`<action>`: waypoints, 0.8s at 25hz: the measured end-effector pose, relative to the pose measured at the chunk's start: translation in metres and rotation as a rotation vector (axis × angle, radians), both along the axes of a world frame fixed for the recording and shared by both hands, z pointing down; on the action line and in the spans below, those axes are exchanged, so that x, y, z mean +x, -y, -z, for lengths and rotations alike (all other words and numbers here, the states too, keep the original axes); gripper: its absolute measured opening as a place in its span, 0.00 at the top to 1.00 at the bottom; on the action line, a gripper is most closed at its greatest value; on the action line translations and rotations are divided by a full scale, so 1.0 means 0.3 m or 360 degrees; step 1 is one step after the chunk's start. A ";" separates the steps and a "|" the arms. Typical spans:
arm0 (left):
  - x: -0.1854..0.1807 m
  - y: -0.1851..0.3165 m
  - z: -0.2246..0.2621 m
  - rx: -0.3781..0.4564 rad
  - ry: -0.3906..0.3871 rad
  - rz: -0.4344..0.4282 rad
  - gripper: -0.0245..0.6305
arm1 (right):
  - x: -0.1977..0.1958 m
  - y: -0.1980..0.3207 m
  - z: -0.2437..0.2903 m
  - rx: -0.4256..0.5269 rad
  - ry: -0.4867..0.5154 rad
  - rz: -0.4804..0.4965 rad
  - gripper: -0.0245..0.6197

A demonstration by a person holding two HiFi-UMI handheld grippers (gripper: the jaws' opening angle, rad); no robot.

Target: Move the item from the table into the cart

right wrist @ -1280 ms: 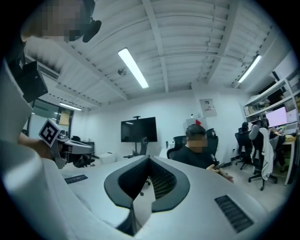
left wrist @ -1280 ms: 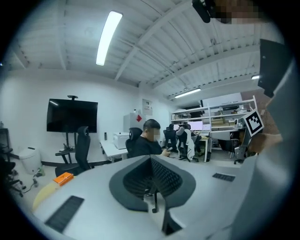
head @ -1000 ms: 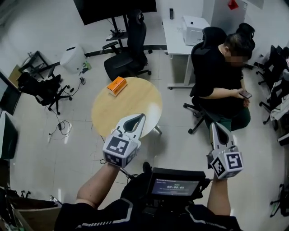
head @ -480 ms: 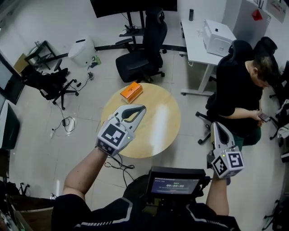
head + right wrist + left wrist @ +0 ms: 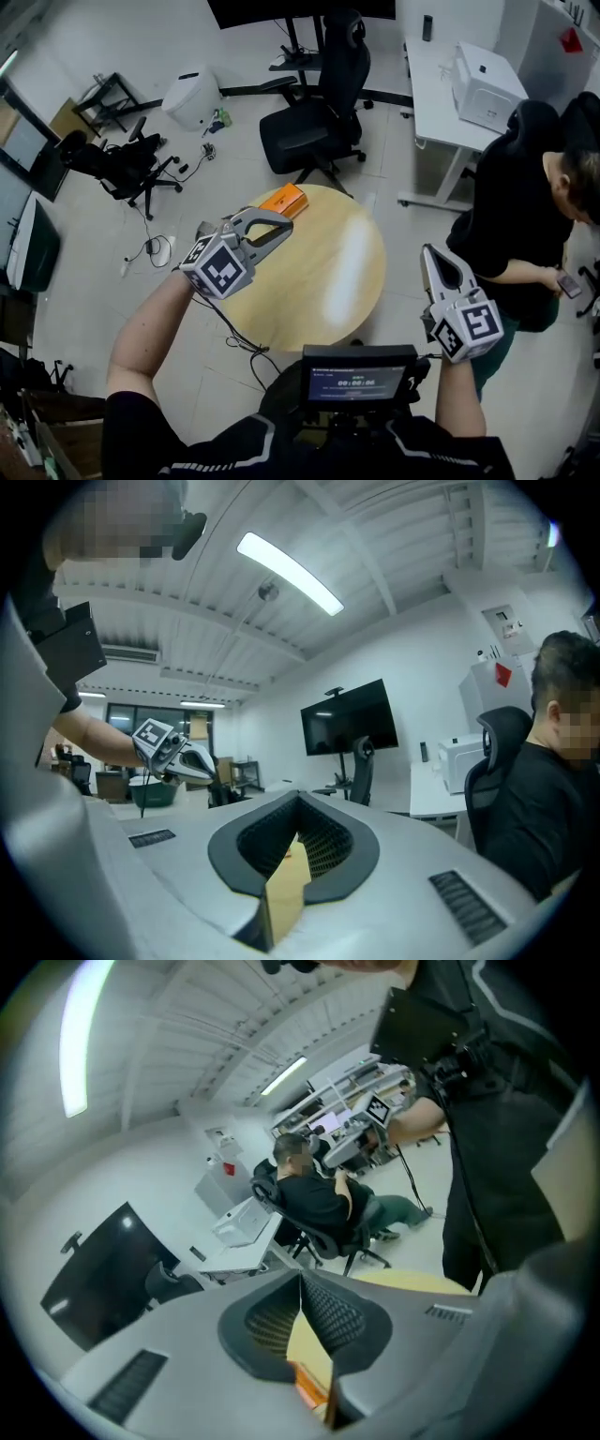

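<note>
Two closed, empty tools: left tool [image 5: 281, 227] near orange box [image 5: 283, 200], right tool [image 5: 431, 255] apart

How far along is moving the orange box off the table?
Done: nothing yet. The orange box lies untouched at the far edge of the round table.
In hand: the left gripper hovers near the box, shut and empty. The right gripper is shut beside the table.
Left: grasp, carry, place. No cart is in view.

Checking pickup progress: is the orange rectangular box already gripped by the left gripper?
No, the orange rectangular box lies on the round wooden table; the left gripper has its jaws together.
</note>
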State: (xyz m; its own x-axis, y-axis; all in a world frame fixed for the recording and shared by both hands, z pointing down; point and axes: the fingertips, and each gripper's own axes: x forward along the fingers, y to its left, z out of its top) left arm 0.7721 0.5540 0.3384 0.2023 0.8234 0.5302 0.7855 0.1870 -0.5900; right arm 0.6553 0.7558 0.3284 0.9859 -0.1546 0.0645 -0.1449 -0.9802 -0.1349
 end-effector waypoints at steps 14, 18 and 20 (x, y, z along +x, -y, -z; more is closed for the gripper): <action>0.579 0.086 -0.488 0.0902 -0.0883 -0.1016 0.75 | 0.438 -0.045 -0.147 0.0053 0.0129 -0.0099 0.98; 0.773 0.117 -0.589 0.0974 -0.1093 -0.1263 0.65 | 0.544 -0.005 -0.222 0.0077 0.0180 -0.0197 0.98; 0.860 0.119 -0.637 0.1006 -0.1165 -0.1340 0.61 | 0.593 0.021 -0.274 0.0087 0.0212 -0.0220 0.98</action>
